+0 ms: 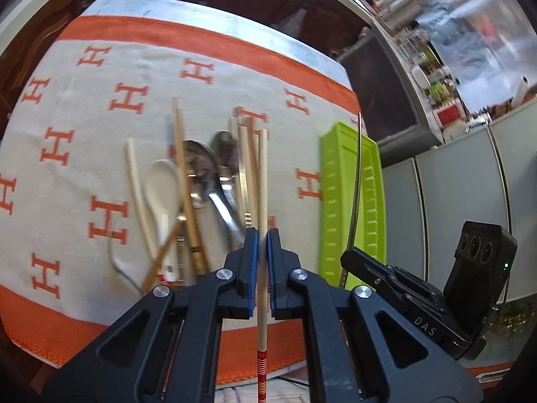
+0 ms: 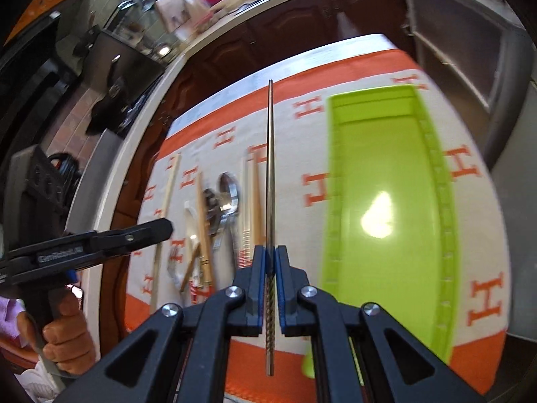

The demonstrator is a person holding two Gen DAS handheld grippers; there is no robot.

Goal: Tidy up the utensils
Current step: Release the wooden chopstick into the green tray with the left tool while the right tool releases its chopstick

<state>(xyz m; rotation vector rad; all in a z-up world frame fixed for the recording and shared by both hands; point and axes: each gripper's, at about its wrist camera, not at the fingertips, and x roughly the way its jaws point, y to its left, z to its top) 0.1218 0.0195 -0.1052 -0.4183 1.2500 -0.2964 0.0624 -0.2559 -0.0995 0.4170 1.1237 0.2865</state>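
My left gripper (image 1: 262, 235) has its black fingers (image 1: 250, 255) with blue pads squeezed shut on a long pale wooden chopstick with red stripes at its end (image 1: 262, 201). The chopstick runs straight up between the fingers and sticks out past both ends of them.

My right gripper (image 2: 270, 252) is squeezed shut on a thin silver metal chopstick with a twisted grip (image 2: 270, 168). It points straight ahead, away from me.

Under both of them is the bench, covered by a cream cloth with an orange border and orange H letters (image 1: 100, 107).

A long bright green plastic tray (image 2: 382, 218) lies on the cloth, to the right of the metal chopstick. I can see a shiny spot of light on its floor.

To the left is a messy pile of things on the cloth. There is a white ceramic soup spoon (image 1: 161, 188), two shiny metal spoons (image 1: 201, 168) next to each other, some more light wooden chopsticks (image 1: 183, 168) lying across the spoons, and a cream-colored stick (image 1: 136, 184) at the left side. The pile is blurry, so there may be a fork in it too, but I am not sure.

In the left view, my right gripper (image 1: 352, 255) sits just in front of the near end of the green tray.
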